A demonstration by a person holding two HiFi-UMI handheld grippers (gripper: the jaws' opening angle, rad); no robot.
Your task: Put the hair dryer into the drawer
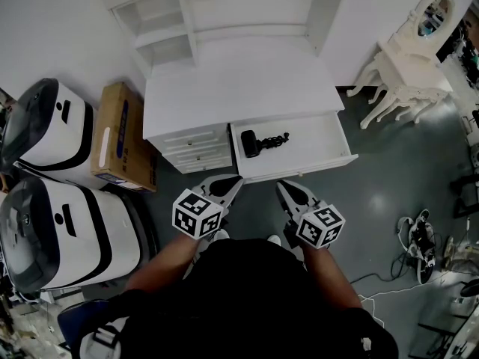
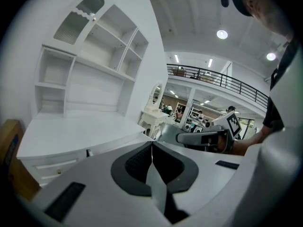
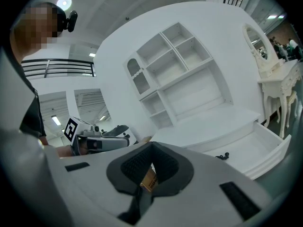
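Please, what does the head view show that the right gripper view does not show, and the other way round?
Only the head view: the whole hair dryer lying in the drawer, and the cables on the floor. Only the right gripper view: the ceiling light and the railing. Both: the open drawer, the white desk and the left gripper.

Bright ceiling lamps (image 2: 222, 34); dark, fisheye-warped edges
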